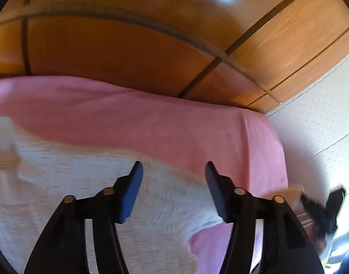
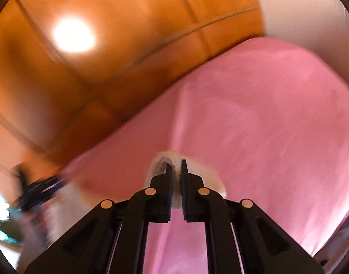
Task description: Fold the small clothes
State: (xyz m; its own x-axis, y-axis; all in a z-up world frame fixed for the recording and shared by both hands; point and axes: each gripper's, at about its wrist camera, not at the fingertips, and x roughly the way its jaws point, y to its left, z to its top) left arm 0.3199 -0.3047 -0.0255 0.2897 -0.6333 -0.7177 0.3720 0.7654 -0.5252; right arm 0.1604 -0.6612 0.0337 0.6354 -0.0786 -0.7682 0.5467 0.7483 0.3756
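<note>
1. My left tool (image 1: 174,173) stands wide apart with nothing between its fingers; the blue pad (image 1: 131,194) on one finger is in plain sight.
2. Under that tool lies a white knitted garment (image 1: 83,194), spread over a pink bedcover (image 1: 151,118). The garment fills the lower left of the left wrist view, and its right edge ends near the tool's right finger, where pink shows again.
3. My right tool (image 2: 176,166) is closed narrow on a bit of the same white garment (image 2: 208,178); a bunched fold sits pinched between the fingers and bulges out on both sides of them.
4. In the right wrist view the pinched cloth appears lifted off the pink bedcover (image 2: 265,114), though heavy blur makes that hard to be sure of.
5. Behind the bed I see orange-brown wooden panels (image 1: 128,52) with dark seams and a bright glare spot on them.
6. To the right of the bed, in the left wrist view, there is a white textured wall (image 1: 323,118).
7. Each camera catches the other tool at its edge: the right tool is a dark blurred shape at the far right of the left wrist view, the left tool a dark smear at the far left of the right wrist view.
</note>
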